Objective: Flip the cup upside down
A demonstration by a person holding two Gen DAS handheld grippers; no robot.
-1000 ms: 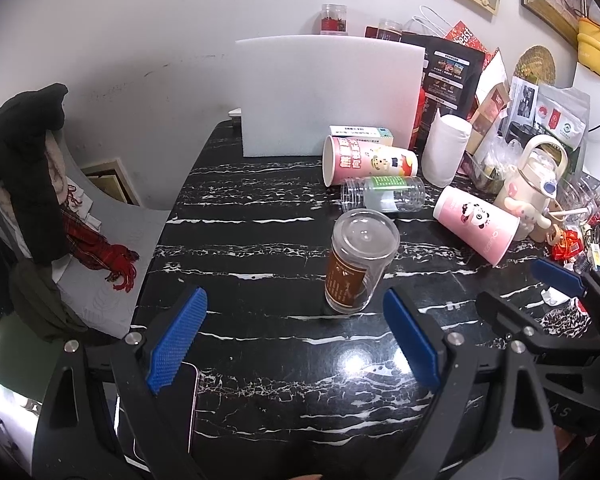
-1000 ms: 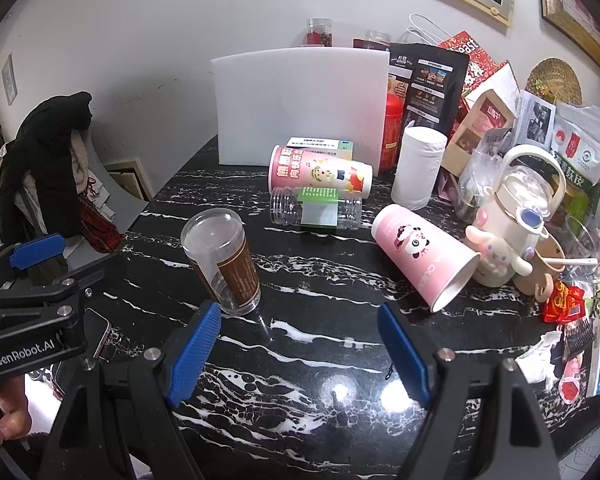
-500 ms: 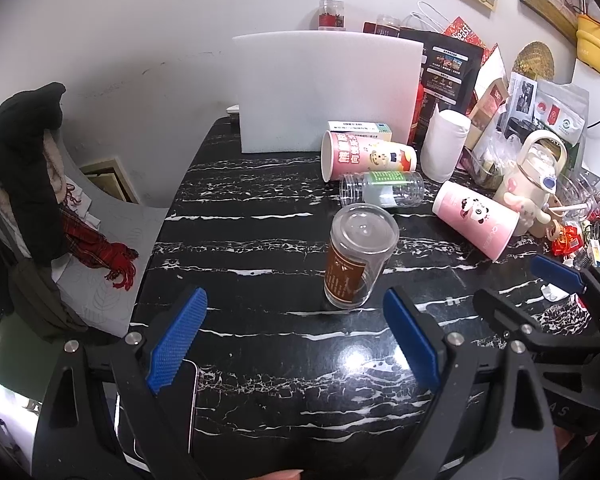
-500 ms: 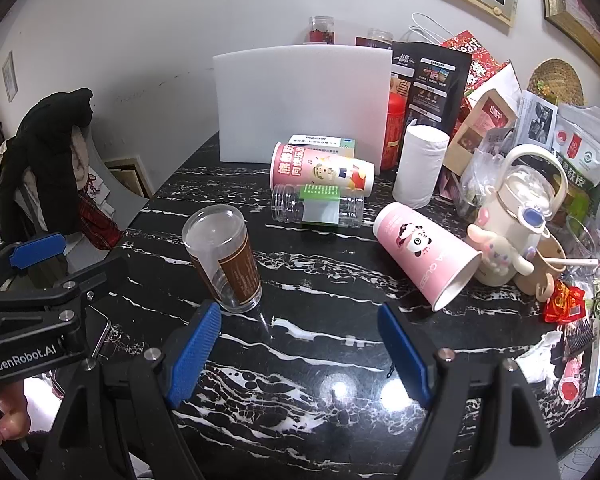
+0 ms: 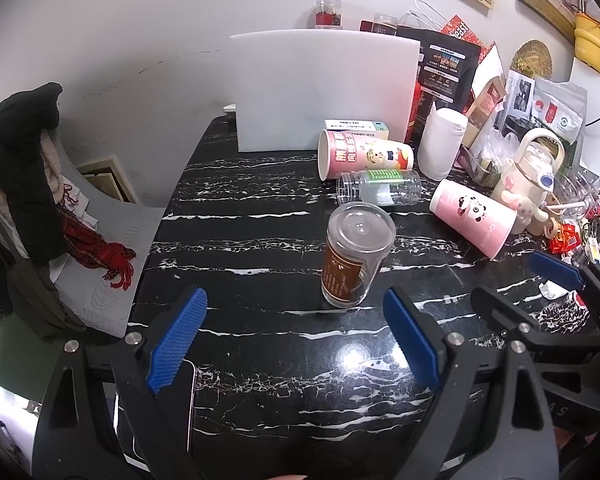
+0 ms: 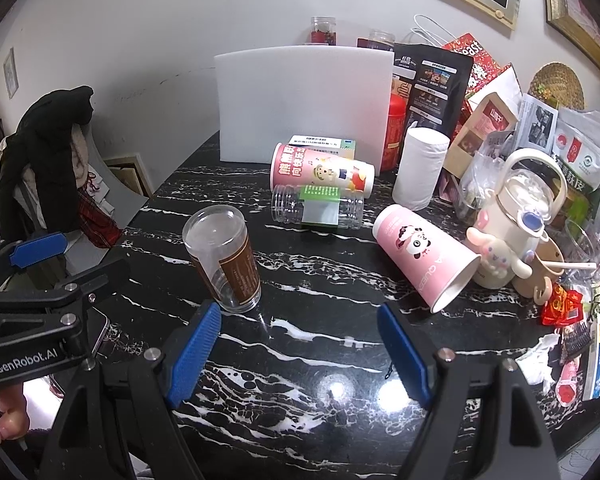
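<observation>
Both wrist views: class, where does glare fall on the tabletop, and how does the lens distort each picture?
Left wrist view: one bright ceiling-light glare spot on the black marble table, near the gripper; edges bow, corners black. Right wrist view: two glare spots on the table; same fisheye bowing.

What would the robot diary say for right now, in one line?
clear cup inverted on table | left gripper open, empty | right gripper open, empty | pink panda cup on side

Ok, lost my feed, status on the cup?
Left gripper open, right gripper open, both empty. Clear cup standing on table, untouched. Nothing blocking.
</observation>
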